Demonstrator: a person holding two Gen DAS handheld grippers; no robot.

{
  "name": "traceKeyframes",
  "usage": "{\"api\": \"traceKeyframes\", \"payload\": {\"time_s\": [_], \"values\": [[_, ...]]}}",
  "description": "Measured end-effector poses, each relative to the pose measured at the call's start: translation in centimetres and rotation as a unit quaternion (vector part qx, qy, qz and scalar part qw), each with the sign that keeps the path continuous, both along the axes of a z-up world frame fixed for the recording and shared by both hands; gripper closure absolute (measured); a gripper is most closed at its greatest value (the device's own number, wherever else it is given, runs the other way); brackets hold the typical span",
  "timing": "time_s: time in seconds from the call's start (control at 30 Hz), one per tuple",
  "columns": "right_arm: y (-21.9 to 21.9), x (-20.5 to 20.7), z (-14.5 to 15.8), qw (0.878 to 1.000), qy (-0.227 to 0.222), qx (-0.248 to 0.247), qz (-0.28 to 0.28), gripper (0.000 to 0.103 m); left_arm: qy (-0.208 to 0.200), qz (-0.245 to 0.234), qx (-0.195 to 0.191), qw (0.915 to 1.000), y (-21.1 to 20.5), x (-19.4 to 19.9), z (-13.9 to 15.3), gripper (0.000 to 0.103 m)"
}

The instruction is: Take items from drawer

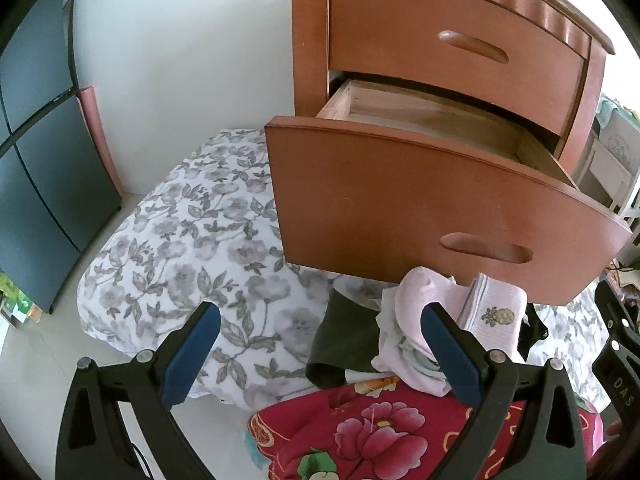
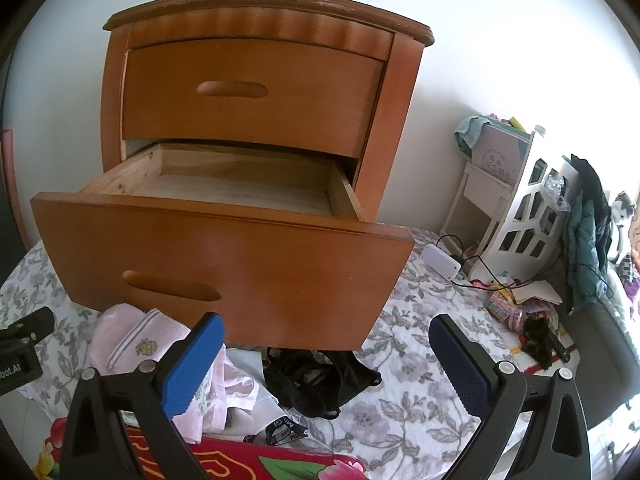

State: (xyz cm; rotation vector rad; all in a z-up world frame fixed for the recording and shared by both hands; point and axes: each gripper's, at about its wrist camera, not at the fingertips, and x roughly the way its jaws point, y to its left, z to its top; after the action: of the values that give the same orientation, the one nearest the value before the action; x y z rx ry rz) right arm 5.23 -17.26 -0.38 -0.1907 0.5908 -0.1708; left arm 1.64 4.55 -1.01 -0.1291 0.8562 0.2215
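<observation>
Two grippers, left gripper (image 1: 320, 352) and right gripper (image 2: 326, 356), spread wide, empty, drawer (image 2: 224, 256) front wall hiding its near floor

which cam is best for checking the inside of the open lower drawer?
Right wrist. It looks down into the open lower drawer, showing the bare wood floor, both side walls and the back; nothing is visible in it. The left wrist view sees the drawer obliquely, with its front panel hiding the near part of the floor.

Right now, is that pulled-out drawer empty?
Seemingly empty: the lower drawer shows only bare wood; its front corner is hidden.
</observation>
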Motion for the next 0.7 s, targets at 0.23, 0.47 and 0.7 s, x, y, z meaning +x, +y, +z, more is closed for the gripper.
{"api": "traceKeyframes", "payload": {"time_s": [0.23,0.47,0.7], "values": [[-0.52,-0.18,0.13,1.000,-0.003,0.005,-0.010,0.000,0.003,-0.001,0.004,1.0000,-0.02,0.03,-0.18,0.003],[-0.73,-0.07,0.08,1.000,-0.003,0.011,-0.015,0.000,0.001,0.001,0.002,1.0000,0.02,-0.02,-0.22,0.003],[-0.76,-0.02,0.04,1.000,-0.001,0.011,-0.014,0.000,-0.009,-0.002,0.000,1.0000,-0.12,-0.23,0.02,0.003]]}}
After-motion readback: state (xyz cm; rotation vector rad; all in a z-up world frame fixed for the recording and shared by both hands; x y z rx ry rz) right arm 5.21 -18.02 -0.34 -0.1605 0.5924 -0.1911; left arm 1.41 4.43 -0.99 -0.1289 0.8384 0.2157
